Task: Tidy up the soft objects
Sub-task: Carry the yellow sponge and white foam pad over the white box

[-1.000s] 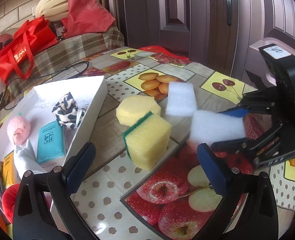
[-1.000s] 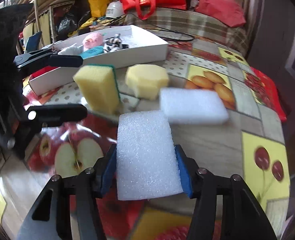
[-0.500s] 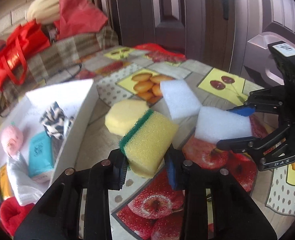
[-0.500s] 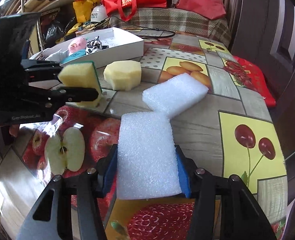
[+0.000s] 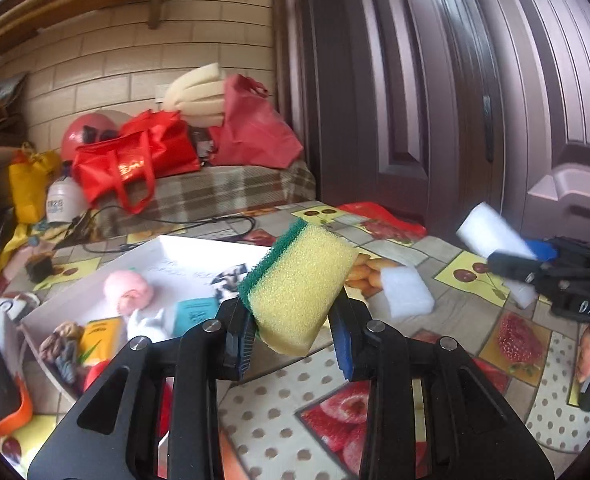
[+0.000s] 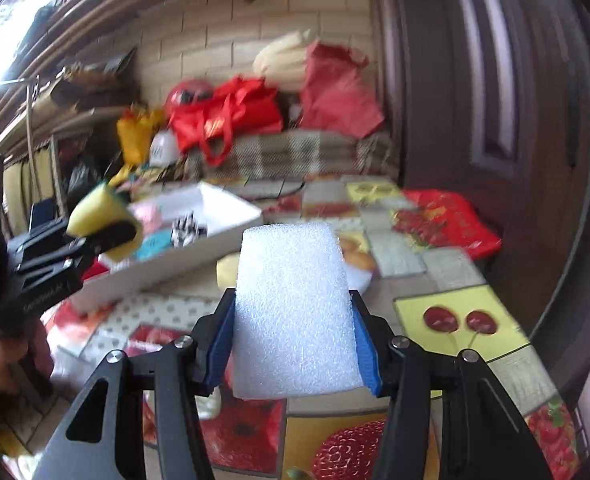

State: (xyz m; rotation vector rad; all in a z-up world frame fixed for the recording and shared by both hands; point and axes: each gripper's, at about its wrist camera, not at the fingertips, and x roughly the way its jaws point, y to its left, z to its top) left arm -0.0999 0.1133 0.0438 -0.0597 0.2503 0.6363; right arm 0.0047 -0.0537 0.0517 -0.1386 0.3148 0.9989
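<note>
My left gripper [image 5: 295, 340] is shut on a yellow sponge with a green scouring side [image 5: 301, 282] and holds it in the air above the table, beside the white box [image 5: 199, 250]. My right gripper [image 6: 293, 354] is shut on a white foam block [image 6: 293, 312], also lifted off the table. The left gripper with its sponge [image 6: 103, 216] shows in the right wrist view over the white box [image 6: 231, 206]. The right gripper with its foam [image 5: 495, 236] shows at the right of the left wrist view. A second white foam block [image 5: 407, 292] lies on the table. A yellow octagonal sponge [image 6: 227, 270] lies partly hidden behind my foam.
The white box holds a pink plush [image 5: 129, 290], a teal packet [image 5: 195, 312], a black-and-white cloth [image 5: 229, 276] and other small items. A fruit-print tablecloth [image 5: 475, 320] covers the table. Red bags [image 5: 135, 164] sit on a plaid bench behind. A dark door [image 5: 435, 80] stands at the right.
My left gripper closed on the yellow-green sponge and lifted it off the table. My right gripper raised the white foam block higher; both views tilted up.
</note>
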